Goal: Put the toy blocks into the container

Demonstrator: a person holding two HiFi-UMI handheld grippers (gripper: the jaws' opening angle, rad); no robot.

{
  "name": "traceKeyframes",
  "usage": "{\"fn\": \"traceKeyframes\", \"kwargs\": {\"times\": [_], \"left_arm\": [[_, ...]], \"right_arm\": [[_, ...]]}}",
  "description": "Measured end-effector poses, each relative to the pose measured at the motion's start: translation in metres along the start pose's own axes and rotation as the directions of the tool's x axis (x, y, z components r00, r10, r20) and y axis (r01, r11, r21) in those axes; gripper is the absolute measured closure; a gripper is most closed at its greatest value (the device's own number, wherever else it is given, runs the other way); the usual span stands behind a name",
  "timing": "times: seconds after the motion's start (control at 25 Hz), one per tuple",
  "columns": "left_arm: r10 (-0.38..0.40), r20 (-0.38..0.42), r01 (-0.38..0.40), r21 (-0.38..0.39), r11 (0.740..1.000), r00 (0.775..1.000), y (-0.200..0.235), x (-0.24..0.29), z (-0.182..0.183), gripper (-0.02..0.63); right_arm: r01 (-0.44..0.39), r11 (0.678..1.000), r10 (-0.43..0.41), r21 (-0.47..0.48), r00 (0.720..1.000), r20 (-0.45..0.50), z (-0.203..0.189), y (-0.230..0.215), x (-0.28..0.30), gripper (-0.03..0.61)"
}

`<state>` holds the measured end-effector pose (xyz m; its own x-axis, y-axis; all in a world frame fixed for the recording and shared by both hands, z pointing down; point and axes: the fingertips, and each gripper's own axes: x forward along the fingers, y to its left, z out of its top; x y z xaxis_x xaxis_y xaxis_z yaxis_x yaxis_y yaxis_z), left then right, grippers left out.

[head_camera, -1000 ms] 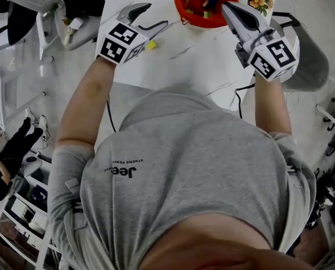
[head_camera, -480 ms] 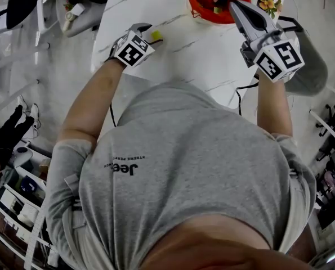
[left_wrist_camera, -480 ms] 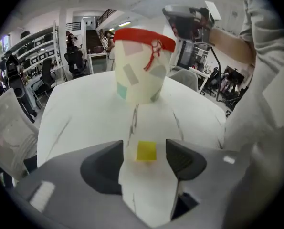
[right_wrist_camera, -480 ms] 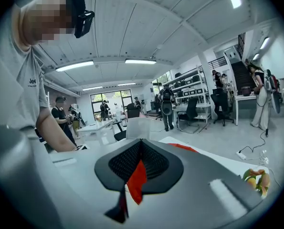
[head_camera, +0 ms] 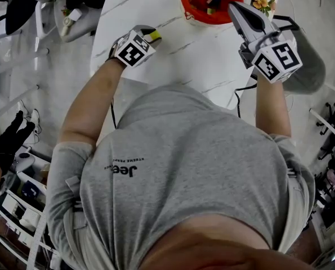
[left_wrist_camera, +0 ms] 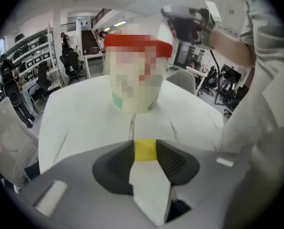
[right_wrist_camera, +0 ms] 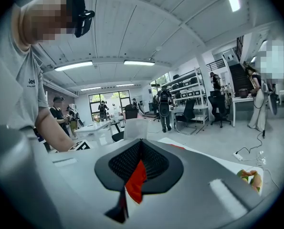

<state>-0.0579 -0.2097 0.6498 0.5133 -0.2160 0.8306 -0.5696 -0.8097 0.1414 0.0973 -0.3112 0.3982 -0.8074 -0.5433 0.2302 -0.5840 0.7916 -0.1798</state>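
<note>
- The left gripper [head_camera: 149, 34] has just been closing; its pads now press both sides of the yellow block [left_wrist_camera: 145, 150], low at the table [head_camera: 201, 55].
- The container [head_camera: 196, 17] lies straight ahead of these jaws, well apart across the bare tabletop.
- The right gripper [head_camera: 232, 5] is closed and empty with its tips at the container's rim, so it is nearer, but the left one has the block.

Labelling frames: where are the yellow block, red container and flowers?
yellow block [left_wrist_camera: 145, 150], left gripper view, its top face.
red container [head_camera: 201, 19], head view, near outer wall.
flowers [head_camera: 259, 0], head view, orange bloom.
</note>
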Motion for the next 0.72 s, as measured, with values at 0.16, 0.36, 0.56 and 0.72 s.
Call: {"fn": "traceKeyframes", "kwargs": {"times": [0.16, 0.36, 0.56, 0.72], "left_arm": [[0.050, 0.135, -0.048, -0.014, 0.999, 0.990, 0.020, -0.036, 0.053, 0.417], [0.090, 0.297, -0.095, 0.004, 0.995, 0.951, 0.038, -0.085, 0.135, 0.417], [0.080, 0.376, -0.112, 0.063, 0.992, 0.923, 0.041, -0.107, 0.206, 0.417], [0.068, 0.381, -0.121, 0.116, 0.986, 0.922, 0.038, -0.106, 0.241, 0.417]], "right_arm": [[0.015, 1.000, -0.015, 0.002, 1.000, 0.013, 0.002, -0.008, -0.004, 0.575], [0.035, 0.999, -0.035, 0.005, 0.998, 0.051, 0.006, -0.018, -0.013, 0.574], [0.057, 0.998, -0.057, 0.008, 0.997, 0.060, 0.008, -0.027, -0.021, 0.575], [0.070, 0.997, -0.071, 0.013, 0.995, 0.064, 0.011, -0.031, -0.027, 0.574]]}}
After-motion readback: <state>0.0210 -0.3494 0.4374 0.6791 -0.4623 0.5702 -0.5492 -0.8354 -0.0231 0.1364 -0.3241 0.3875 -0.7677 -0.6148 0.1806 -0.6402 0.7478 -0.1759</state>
